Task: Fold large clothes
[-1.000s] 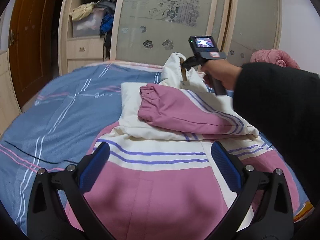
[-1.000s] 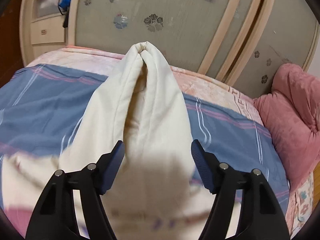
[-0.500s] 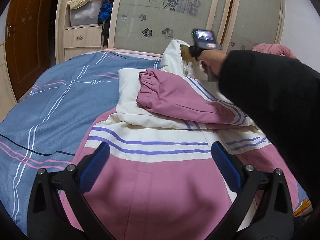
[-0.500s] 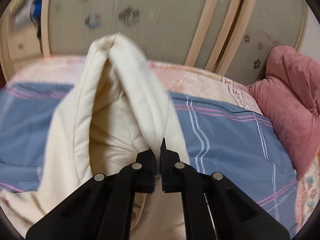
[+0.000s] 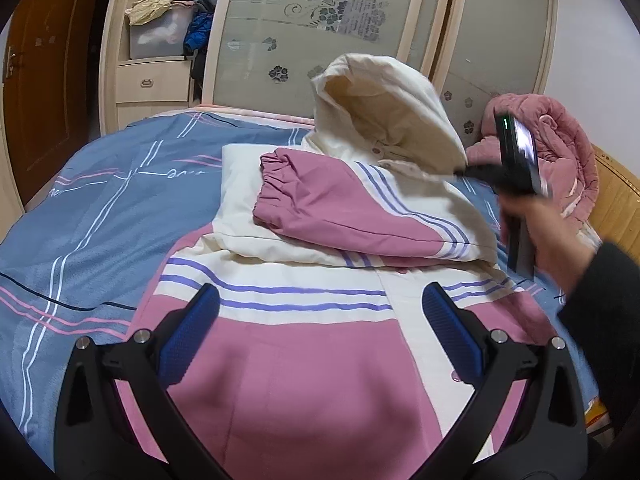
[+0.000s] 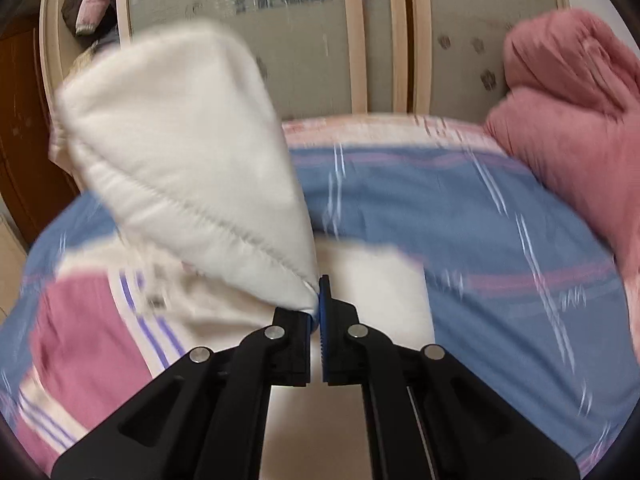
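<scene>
Padded jacket [image 5: 304,320] flat on the bed [image 5: 80,216] — soft, bulky, probably springs back. Right gripper [image 6: 318,300] clamped on hood [image 6: 192,168] edge, a good hold; left gripper [image 5: 320,332] open above body.

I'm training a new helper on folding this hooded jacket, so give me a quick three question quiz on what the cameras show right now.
1. True or false: the right claw is shut on the cream hood.
2. The left claw is: A) open above the jacket, B) gripping the pink sleeve, C) holding the hood.
3. What lies on the bed past the jacket, on the right claw's side?

Key: 1 true; 2 A; 3 a pink padded garment.
</scene>
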Tool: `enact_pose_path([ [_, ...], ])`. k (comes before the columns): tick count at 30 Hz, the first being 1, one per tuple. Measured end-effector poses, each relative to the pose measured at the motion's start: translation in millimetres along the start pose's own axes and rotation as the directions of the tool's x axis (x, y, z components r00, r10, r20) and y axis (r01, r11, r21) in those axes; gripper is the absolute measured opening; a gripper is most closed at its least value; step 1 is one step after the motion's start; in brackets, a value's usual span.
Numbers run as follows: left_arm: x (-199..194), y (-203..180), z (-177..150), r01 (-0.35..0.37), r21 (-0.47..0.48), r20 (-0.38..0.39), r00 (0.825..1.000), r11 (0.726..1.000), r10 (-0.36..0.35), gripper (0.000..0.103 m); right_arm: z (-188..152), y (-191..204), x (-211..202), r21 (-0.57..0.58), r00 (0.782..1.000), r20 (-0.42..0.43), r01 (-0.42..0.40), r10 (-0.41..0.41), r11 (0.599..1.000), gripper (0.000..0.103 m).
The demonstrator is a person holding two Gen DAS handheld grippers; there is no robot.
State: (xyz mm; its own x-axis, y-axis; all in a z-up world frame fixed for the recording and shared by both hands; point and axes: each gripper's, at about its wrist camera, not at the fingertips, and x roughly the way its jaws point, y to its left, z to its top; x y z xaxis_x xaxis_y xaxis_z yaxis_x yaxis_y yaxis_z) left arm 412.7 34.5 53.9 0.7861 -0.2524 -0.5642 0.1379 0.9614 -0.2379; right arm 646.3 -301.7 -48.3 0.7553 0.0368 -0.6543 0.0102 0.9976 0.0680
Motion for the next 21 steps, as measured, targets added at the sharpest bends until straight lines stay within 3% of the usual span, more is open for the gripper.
enact_pose_path([
  [5,5.8,-4.9,0.0,0.028,0.001,-0.031,0.999,1.0,-0.028,0.101,-47.7,-5.4,23.7,0.013,0.999,-0.053,0.01,-0.009,1.0,0.003],
  [10,22.2,4.6,-1.7,0.1,-0.085,-0.071,0.992,0.991,-0.106,0.101,-50.0,-7.1,33.8,0.048,0.998,-0.059,-0.009,0.012,0.999,0.003],
  [12,28.8,13.0,-3.5,0.153,-0.149,-0.069,0.984,0.977,-0.164,0.101,-49.8,-12.9,34.6,0.091,0.998,-0.057,-0.034,0.039,0.995,0.003],
  [14,36.4,25.7,-4.6,0.225,-0.246,-0.055,0.968,0.943,-0.245,0.101,-52.4,-17.4,35.9,0.112,0.997,-0.055,-0.053,0.06,0.992,0.003],
  [15,40.7,32.2,-5.9,0.266,-0.296,-0.044,0.956,0.917,-0.291,0.101,-53.2,-19.8,36.9,0.128,0.996,-0.056,-0.066,0.074,0.99,0.003],
  [17,53.5,50.4,-6.9,0.368,-0.429,-0.016,0.91,0.825,-0.414,0.101,-53.9,-26.2,40.2,0.152,0.993,-0.057,-0.089,0.099,0.984,0.003],
  [18,64.5,63.6,-6.1,0.429,-0.519,0.013,0.869,0.74,-0.494,0.101,-53.4,-28.8,41.0,0.166,0.992,-0.057,-0.103,0.114,0.981,0.003],
  [21,85.3,86.0,7.2,0.484,-0.636,0.075,0.814,0.601,-0.576,0.101,-54.1,-32.2,40.8,0.198,0.987,-0.059,-0.134,0.148,0.971,0.002],
])
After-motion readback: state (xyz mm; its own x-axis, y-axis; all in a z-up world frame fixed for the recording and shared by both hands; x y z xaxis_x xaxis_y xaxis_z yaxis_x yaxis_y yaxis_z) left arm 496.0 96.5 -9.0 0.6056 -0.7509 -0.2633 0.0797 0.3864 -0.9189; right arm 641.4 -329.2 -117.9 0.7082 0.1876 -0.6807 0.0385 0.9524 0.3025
